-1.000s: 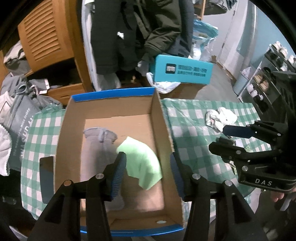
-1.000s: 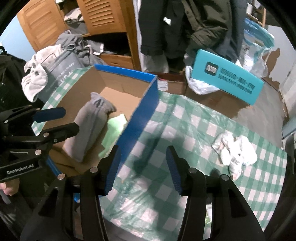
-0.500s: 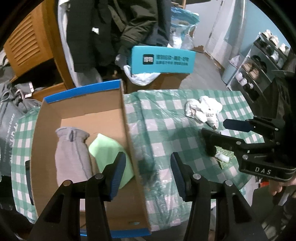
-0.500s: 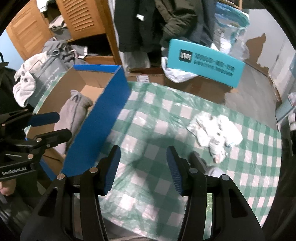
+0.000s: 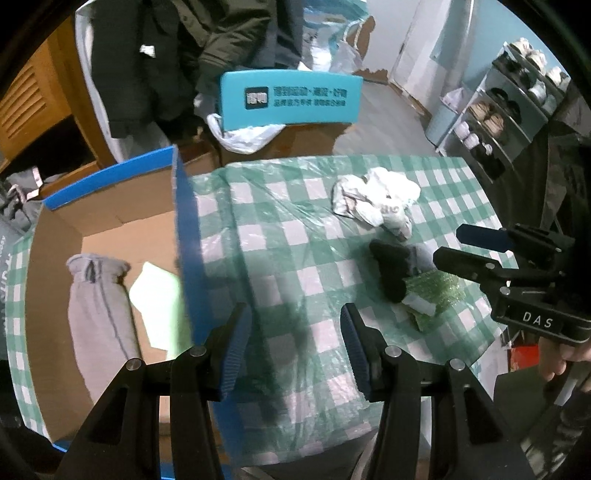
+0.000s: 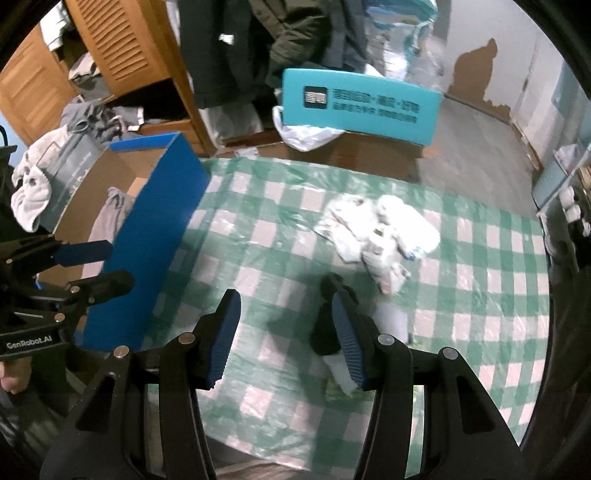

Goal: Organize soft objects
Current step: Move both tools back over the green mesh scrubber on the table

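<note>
A cardboard box with blue outer walls stands on the left of the checked table. A grey rolled garment and a light green cloth lie inside it. A white crumpled cloth lies on the tablecloth. A black and grey sock lies in front of it, beside a green glittery item. My left gripper is open and empty, over the box's right wall and tablecloth. My right gripper is open and empty, its right finger by the sock.
A teal box sits on a brown carton behind the table. Dark coats hang behind it. A wooden cabinet with clothes stands at back left. A shoe rack stands at the right.
Both grippers have swung to the right, away from the box and toward the white cloth and sock. The sock and green item have come into view. Both stay open.
</note>
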Action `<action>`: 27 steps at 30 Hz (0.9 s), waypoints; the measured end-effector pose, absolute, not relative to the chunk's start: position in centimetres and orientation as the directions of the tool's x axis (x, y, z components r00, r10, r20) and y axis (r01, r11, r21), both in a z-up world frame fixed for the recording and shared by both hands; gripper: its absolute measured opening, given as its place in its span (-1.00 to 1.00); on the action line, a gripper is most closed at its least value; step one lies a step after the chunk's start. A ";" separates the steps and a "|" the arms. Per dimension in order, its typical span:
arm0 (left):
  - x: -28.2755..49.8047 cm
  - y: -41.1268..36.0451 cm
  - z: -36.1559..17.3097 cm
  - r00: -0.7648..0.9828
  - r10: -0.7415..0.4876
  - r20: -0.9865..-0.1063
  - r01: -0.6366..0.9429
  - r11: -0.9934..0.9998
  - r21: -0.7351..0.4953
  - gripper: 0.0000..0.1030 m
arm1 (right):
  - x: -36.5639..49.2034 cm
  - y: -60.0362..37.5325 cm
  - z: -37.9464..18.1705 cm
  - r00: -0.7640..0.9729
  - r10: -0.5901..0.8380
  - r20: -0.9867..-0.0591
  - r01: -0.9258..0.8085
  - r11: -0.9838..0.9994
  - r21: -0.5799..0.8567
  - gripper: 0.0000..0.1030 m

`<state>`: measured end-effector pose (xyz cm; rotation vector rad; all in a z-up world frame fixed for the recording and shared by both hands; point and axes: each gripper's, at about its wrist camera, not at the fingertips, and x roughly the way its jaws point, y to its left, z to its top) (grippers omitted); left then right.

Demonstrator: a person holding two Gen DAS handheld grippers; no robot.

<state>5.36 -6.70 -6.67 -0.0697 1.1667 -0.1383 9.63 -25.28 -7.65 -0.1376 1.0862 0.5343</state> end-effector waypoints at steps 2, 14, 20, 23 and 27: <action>5.6 -7.4 -7.1 0.373 -0.149 -0.916 0.082 0.988 -0.128 0.00 | 9.6 -25.9 -7.9 0.355 0.338 -0.872 -0.467 0.872 0.148 0.00; 7.1 -11.0 -9.5 0.305 -0.163 -0.938 0.121 0.984 -0.132 0.00 | 10.4 -30.9 -10.3 0.353 0.275 -0.894 -0.378 0.916 0.133 0.01; 7.8 -12.5 -10.6 0.281 -0.171 -0.944 0.135 0.981 -0.137 0.00 | 10.8 -33.0 -12.3 0.331 0.238 -0.913 -0.330 0.936 0.124 0.03; 8.1 -13.2 -11.2 0.272 -0.169 -0.947 0.143 0.981 -0.134 0.00 | 11.1 -33.9 -13.7 0.308 0.215 -0.927 -0.305 0.945 0.118 0.04; 8.6 -14.1 -12.3 0.263 -0.165 -0.951 0.151 0.980 -0.129 0.00 | 11.4 -35.0 -15.4 0.272 0.210 -0.939 -0.275 0.952 0.133 0.04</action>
